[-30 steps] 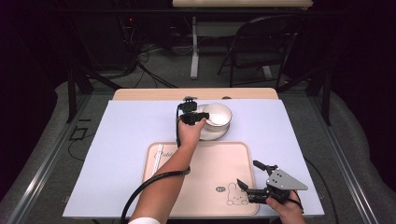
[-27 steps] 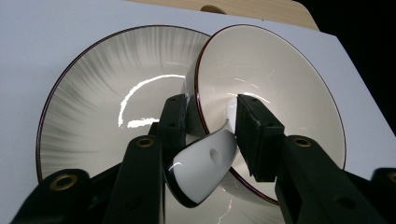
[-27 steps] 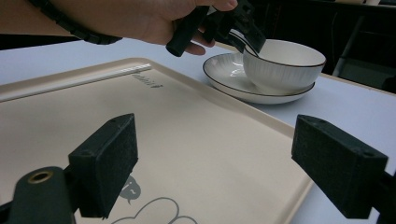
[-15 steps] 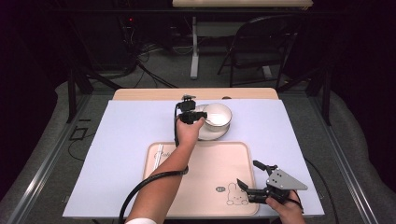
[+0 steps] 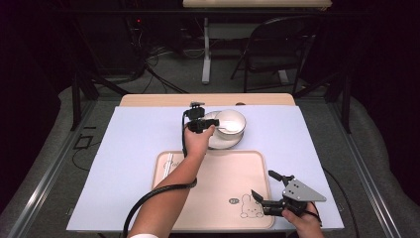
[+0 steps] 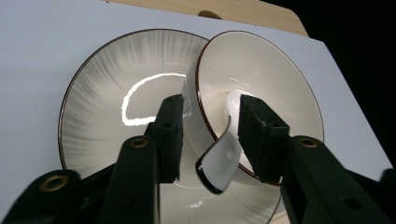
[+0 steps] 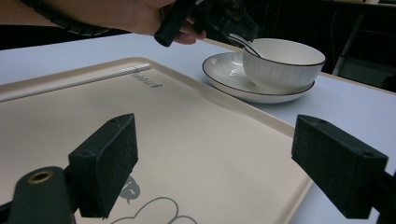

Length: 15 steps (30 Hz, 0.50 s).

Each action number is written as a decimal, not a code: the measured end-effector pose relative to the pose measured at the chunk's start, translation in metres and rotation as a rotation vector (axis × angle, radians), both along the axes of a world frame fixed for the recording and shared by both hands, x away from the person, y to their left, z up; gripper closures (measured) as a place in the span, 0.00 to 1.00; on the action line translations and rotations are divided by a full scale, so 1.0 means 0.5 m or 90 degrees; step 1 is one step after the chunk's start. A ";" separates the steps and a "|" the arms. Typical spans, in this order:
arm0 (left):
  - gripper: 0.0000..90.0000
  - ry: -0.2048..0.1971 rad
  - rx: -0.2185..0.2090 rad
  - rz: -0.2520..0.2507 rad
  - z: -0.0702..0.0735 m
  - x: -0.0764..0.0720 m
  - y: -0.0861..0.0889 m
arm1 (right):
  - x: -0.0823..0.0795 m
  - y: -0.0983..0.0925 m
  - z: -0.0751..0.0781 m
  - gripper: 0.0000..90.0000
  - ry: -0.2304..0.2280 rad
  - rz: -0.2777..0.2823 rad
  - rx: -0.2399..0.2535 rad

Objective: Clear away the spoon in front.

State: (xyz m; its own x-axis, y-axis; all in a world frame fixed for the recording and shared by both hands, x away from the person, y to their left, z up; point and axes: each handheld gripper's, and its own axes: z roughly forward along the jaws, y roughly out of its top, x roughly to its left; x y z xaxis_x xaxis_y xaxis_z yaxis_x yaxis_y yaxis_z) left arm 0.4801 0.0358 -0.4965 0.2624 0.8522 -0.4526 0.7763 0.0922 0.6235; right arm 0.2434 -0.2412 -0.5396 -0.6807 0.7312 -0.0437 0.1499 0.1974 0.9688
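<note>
A white bowl [image 5: 232,123] with a dark rim stands on a cream ribbed plate [image 5: 217,144] at the back of the table. In the left gripper view a white spoon [image 6: 218,161] leans out of the bowl [image 6: 271,79] over the plate [image 6: 102,84]. My left gripper [image 6: 210,109] straddles the spoon's handle and the bowl's near rim. Its jaws have just been opening and stand open, the handle loose between them. My right gripper [image 5: 262,184] rests open over the tray's front right corner, nothing between its fingers [image 7: 108,154].
A beige tray [image 5: 218,183] with a rabbit drawing lies at the table's front, on a pale blue mat [image 5: 133,148]. The tray [image 7: 140,116] lies just under the right gripper's jaws. A folding chair [image 5: 277,54] and a table leg stand beyond the far edge.
</note>
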 end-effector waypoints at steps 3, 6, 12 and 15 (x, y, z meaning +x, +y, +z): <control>0.61 -0.008 -0.009 0.005 0.000 -0.014 -0.001 | 0.000 0.000 0.000 0.16 0.000 0.000 0.000; 0.58 -0.015 -0.011 0.007 -0.004 -0.027 -0.004 | 0.000 0.001 0.000 0.16 -0.002 0.000 -0.001; 0.55 -0.020 -0.017 0.011 -0.018 -0.042 -0.016 | 0.000 0.001 0.000 0.16 -0.003 0.001 -0.004; 0.55 -0.014 -0.024 0.018 -0.029 -0.042 -0.025 | 0.000 0.001 0.000 0.16 -0.004 0.001 -0.004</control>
State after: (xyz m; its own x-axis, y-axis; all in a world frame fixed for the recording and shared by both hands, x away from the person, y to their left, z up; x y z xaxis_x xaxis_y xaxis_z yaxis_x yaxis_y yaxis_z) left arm 0.4592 0.0235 -0.5109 0.2484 0.8417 -0.4793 0.7593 0.1381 0.6360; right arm 0.2432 -0.2405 -0.5395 -0.6819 0.7296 -0.0524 0.1437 0.2038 0.9684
